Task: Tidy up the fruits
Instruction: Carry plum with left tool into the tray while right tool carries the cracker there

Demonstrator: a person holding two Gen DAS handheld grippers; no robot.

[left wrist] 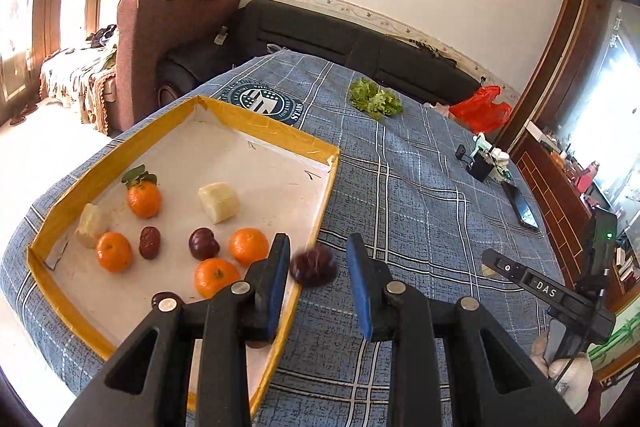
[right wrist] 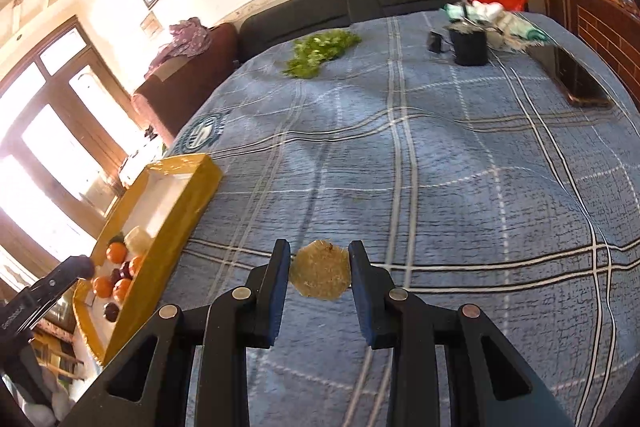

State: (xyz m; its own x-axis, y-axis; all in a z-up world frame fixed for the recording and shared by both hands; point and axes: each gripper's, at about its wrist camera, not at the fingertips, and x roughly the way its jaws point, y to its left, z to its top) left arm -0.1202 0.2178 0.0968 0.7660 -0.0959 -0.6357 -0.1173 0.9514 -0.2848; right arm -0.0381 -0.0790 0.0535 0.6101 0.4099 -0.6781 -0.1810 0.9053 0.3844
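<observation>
A yellow-rimmed white tray (left wrist: 256, 125) sits on the blue plaid cloth and holds several oranges (left wrist: 144, 199), dark red fruits (left wrist: 203, 243) and pale cut pieces (left wrist: 219, 203). My left gripper (left wrist: 318, 261) is open; a blurred dark red fruit (left wrist: 313, 265) is between its fingers with gaps on both sides, right by the tray's near rim. My right gripper (right wrist: 319, 269) is shut on a pale yellow cut fruit piece (right wrist: 320, 273), above the cloth to the right of the tray (right wrist: 176, 227).
Green lettuce (left wrist: 374, 99) lies on the far part of the cloth. A red plastic bag (left wrist: 482, 109), a black cup with items (left wrist: 482, 165) and a phone (left wrist: 524, 207) are at the far right. A dark sofa stands behind.
</observation>
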